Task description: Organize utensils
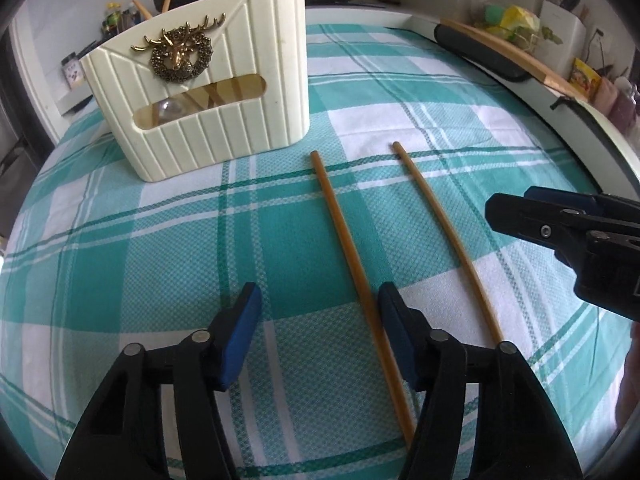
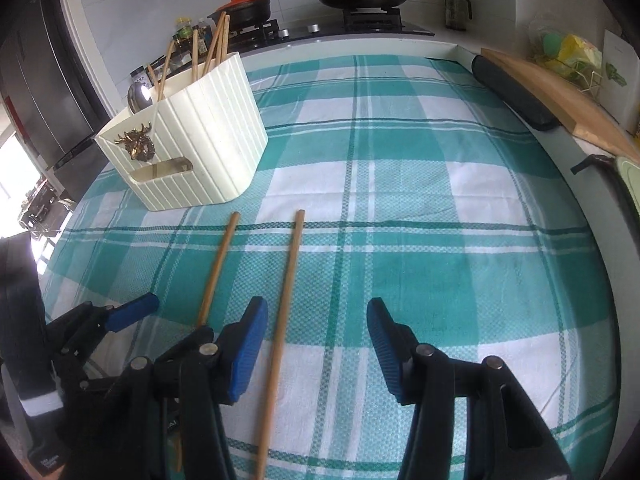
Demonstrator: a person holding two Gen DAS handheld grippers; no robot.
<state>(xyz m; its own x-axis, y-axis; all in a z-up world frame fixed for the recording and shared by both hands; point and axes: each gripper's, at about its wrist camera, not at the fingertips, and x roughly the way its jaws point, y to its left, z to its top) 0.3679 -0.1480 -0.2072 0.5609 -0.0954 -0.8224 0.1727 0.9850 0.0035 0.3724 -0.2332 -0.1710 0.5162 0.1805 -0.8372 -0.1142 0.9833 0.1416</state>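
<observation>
Where both tongs (image 1: 320, 320) (image 2: 316, 340) gape, a teal-checked tablecloth (image 2: 420, 200) below a kitchen stove (image 2: 340, 28).

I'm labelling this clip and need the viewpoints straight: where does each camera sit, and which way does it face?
Left wrist: on the left hand-held gripper, looking down its open fingers at two chopsticks and the cream holder; the right hand-held gripper shows at right.
Right wrist: on the right hand-held gripper, facing likewise; the left hand-held gripper shows at left.
Shared: chopsticks, holder, checked cloth.
</observation>
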